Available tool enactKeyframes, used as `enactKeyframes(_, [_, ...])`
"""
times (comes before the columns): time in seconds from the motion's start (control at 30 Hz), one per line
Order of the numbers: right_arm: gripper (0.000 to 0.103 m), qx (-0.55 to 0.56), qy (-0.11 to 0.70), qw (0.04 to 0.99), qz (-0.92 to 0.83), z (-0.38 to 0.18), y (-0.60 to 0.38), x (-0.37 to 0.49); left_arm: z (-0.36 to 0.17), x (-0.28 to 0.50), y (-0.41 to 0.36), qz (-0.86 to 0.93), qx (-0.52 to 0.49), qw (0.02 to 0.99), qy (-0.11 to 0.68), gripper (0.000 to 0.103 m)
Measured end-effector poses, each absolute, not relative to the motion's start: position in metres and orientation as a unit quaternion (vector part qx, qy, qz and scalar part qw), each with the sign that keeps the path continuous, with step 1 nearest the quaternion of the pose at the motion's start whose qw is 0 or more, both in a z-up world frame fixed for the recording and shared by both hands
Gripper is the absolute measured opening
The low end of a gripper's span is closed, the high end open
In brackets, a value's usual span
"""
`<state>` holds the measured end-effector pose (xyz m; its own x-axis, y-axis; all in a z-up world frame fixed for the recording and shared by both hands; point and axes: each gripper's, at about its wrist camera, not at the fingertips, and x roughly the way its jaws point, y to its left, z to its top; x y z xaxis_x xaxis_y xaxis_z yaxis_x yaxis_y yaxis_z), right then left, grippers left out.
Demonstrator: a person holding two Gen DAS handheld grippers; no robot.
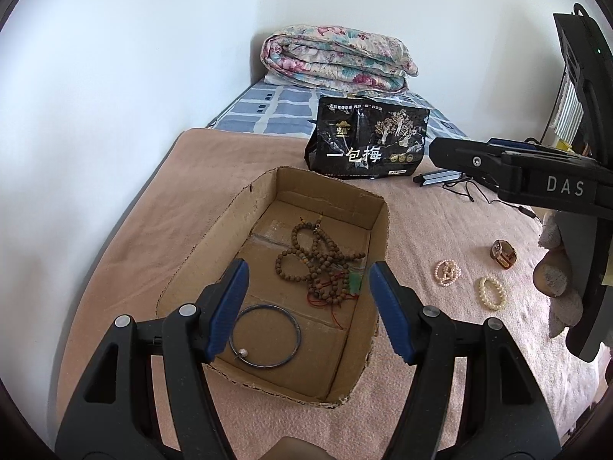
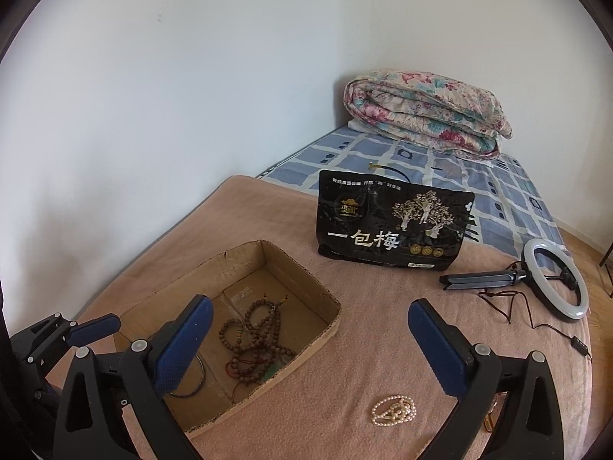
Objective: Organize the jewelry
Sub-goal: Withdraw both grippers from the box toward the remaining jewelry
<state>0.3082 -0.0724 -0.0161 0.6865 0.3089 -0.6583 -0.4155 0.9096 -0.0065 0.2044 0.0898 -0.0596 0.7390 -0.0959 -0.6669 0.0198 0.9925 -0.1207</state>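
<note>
- cardboard box (image 1: pixel 264 207): wooden bead strands (image 1: pixel 320 264) and dark bangle (image 1: pixel 265 336) already inside.
- left gripper (image 1: pixel 308 306): tilted down over box, jaws partly spread, nothing between them.
- right gripper (image 2: pixel 310 339): tilted down over blanket (image 2: pixel 364 306), jaws fully wide, empty.
- pearl bracelet (image 2: pixel 394 410) lies loose just ahead of it, outside box.
- Risk: pads could snag blanket pile, or pinch one loop so the bracelet slips.

We look down from the left wrist, close over the cardboard box (image 1: pixel 268 287), from the right wrist beside it, both sharing box (image 2: pixel 245 329), black bag (image 2: pixel 394 226).
</note>
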Motion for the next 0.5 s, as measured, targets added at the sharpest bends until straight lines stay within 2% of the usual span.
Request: enactKeyframes(0.5, [0.103, -0.059, 0.338, 0.930, 0.129, -0.015, -0.187, 0.288, -0.053, 0.203, 0.033, -0.073, -0.049, 0.930, 0.356, 0.068])
